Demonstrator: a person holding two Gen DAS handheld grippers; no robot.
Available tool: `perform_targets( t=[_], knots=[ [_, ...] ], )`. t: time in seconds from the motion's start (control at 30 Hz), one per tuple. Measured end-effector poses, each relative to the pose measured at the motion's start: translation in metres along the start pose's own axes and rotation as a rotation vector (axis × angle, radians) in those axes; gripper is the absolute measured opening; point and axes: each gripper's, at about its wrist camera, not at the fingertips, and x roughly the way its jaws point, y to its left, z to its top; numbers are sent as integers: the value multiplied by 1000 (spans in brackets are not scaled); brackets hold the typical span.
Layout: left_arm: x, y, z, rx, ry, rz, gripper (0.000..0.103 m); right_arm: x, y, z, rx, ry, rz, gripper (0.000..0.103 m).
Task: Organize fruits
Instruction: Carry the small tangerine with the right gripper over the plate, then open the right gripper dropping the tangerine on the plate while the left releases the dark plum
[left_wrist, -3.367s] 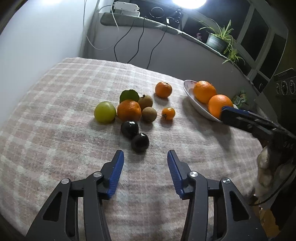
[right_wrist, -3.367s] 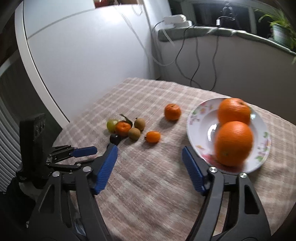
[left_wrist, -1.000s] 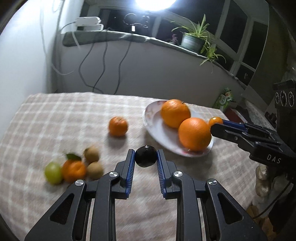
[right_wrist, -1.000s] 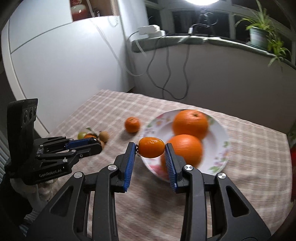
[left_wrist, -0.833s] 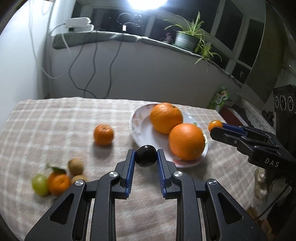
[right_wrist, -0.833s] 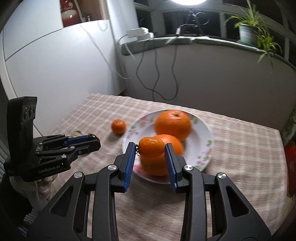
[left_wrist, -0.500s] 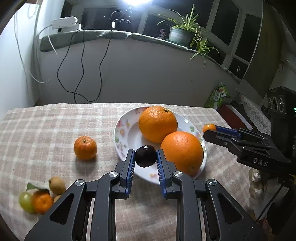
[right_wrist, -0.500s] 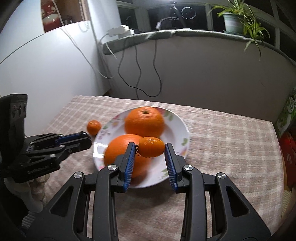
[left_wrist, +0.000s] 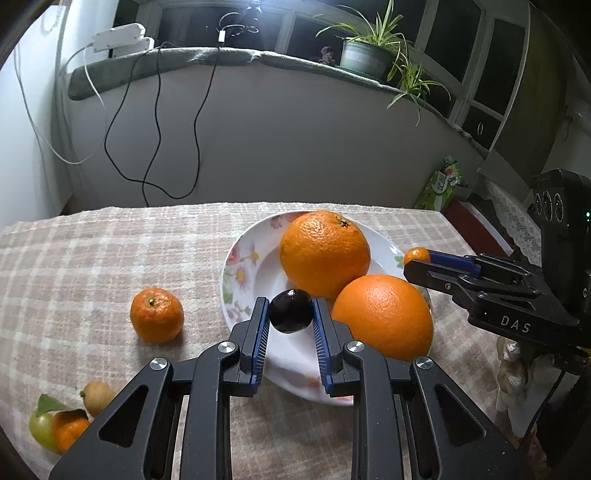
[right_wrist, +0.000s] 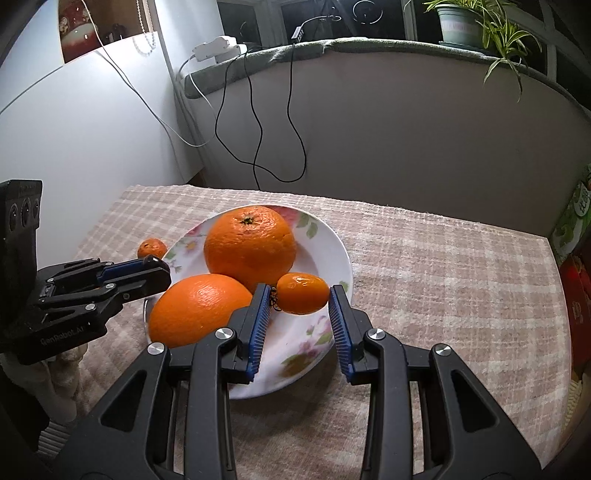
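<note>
At the far left of the left wrist view, a pale green round fruit (left_wrist: 41, 432) and a small orange citrus (left_wrist: 68, 430) with a green leaf (left_wrist: 50, 404) sit at the picture's edge, partly cut off and overlapping, beside a small brown oval fruit (left_wrist: 96, 398) half hidden by the claw's arm. A lone round mandarin (left_wrist: 157, 314) rests on the pink checked cloth of the worktop (left_wrist: 92, 266), just left of the white floral plate (left_wrist: 242, 266).

The left claw (left_wrist: 290, 318) is clenched on a small dark purple round fruit (left_wrist: 290, 311), held above the plate's near left part; whether it touches the plate cannot be told. This fruit is nearly spherical, with no clear long axis.

Two large oranges lie touching on the plate: the rear orange (left_wrist: 325, 254), its stem end tilted up and away, and the front orange (left_wrist: 382, 317), which hides part of the plate's right rim.

In the right wrist view, the right claw (right_wrist: 301, 304) grasps a small oval orange kumquat-like fruit (right_wrist: 303, 293) over the plate's near right side (right_wrist: 332, 254). Its long axis runs left to right between the blue pads (right_wrist: 260, 314), the stem end against the left pad. The plate's near edge is hidden behind the claw. From the left wrist view only a sliver of this fruit (left_wrist: 416, 255) shows.
</note>
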Motion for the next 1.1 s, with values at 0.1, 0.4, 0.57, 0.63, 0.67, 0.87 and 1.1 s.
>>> perform_targets(
  t=[0.1,0.4,0.57,0.63,0.67,0.87,1.1],
  knots=[
    [3,-1,1,5,4,1,22,4,-2,1,0,5,-1,34],
    [8,-3,1,11,13,3,22,12,-4,1,4,21,2,34],
    [7,-3,2,18,10,7,22,13,-2,1,-2,25,4,34],
    [7,-3,3,21,9,10,22,13,-2,2,-4,26,3,35],
    [6,-3,3,22,9,10,22,13,-1,2,-5,26,1,35],
    [4,-6,3,39,5,18,26,12,0,3,-15,22,-9,39],
    [-1,-9,5,43,-8,22,38,2,-1,5,-19,-3,-25,59]
  ],
)
